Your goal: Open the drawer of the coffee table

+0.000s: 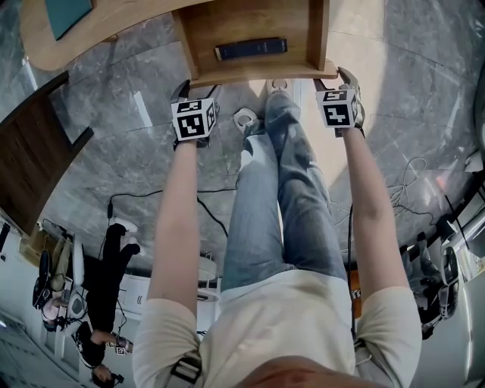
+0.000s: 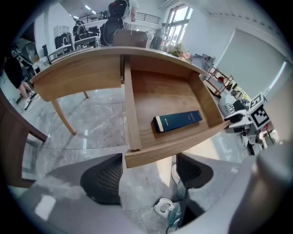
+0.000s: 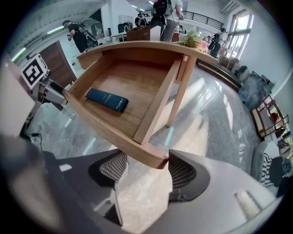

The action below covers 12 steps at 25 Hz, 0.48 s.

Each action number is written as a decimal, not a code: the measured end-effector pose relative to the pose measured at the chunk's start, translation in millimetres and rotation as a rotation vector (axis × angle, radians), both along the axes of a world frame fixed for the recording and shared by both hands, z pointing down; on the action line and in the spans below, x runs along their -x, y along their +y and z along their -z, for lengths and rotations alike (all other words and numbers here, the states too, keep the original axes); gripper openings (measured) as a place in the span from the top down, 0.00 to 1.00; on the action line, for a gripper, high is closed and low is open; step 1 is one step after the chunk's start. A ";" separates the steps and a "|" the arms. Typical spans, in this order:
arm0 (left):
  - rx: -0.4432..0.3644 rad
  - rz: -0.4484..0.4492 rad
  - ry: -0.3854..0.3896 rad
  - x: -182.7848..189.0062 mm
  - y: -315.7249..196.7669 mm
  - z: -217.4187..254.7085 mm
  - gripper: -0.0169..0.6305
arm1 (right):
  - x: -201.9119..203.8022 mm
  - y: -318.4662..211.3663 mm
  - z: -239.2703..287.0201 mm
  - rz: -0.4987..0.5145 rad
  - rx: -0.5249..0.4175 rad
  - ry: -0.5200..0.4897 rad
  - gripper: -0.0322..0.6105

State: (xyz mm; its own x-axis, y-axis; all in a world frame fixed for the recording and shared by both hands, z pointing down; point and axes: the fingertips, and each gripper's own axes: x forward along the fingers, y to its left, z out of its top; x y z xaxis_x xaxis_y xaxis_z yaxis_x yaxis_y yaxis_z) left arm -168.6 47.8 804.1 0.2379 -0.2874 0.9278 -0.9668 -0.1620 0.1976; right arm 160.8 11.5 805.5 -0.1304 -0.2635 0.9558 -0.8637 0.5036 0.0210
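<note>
Drawer: the drawer (image 1: 258,74) stands pulled out from under the top of the coffee table (image 1: 114,23), its wooden inside open to view.
Book: a dark blue book (image 1: 251,49) lies flat on the drawer's floor, near the front panel and about midway between the side walls.
Left gripper: the left gripper (image 2: 149,171) is at the drawer's left front corner; its jaws are spread wide, and the end of the front panel sits just above the gap between them, not pinched.
Right gripper: the right gripper (image 3: 144,167) is at the drawer's right front corner, also released. The rounded corner lies between the two pads, close against the right one and clear of the left.
Floor: grey marble floor (image 1: 136,129) runs beneath the drawer.
Person: legs in jeans (image 1: 280,197) reach towards the drawer front between both grippers.
</note>
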 end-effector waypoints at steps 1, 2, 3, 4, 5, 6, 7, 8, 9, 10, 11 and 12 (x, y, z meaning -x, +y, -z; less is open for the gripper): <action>-0.007 0.001 -0.001 1.3 1.8 3.0 0.40 | 0.5 2.2 3.1 -0.002 -0.002 0.003 0.51; -0.012 0.003 -0.002 2.4 3.9 6.7 0.40 | 0.8 4.6 6.8 -0.008 -0.003 0.005 0.51; -0.019 0.006 -0.003 3.0 5.8 11.1 0.40 | 0.8 6.9 11.3 -0.013 -0.005 0.007 0.52; -0.027 0.010 -0.002 3.0 6.8 16.3 0.40 | 0.4 8.7 16.1 -0.017 -0.009 0.008 0.53; -0.040 0.012 -0.002 2.7 6.8 21.8 0.40 | -0.1 9.8 20.9 -0.020 -0.015 0.009 0.55; -0.056 0.015 -0.003 2.4 5.9 27.4 0.45 | -0.3 10.4 25.5 -0.022 -0.023 0.010 0.57; -0.072 0.018 -0.004 2.3 5.1 32.8 0.53 | -0.2 10.8 29.9 -0.023 -0.033 0.011 0.60; -0.088 0.019 -0.007 2.0 4.6 38.2 0.54 | 0.0 11.1 34.6 -0.024 -0.045 0.014 0.63; -0.103 0.019 -0.008 1.5 4.6 43.6 0.56 | 0.2 11.4 39.9 -0.029 -0.060 0.017 0.68; -0.118 0.018 -0.010 0.8 4.8 49.0 0.60 | 0.6 11.5 45.6 -0.037 -0.075 0.018 0.72; -0.133 0.018 -0.012 0.1 5.2 54.4 0.62 | 1.4 11.9 51.5 -0.049 -0.088 0.015 0.74; -0.145 0.020 -0.014 -0.8 5.8 59.8 0.62 | 2.6 12.4 57.9 -0.062 -0.102 0.007 0.77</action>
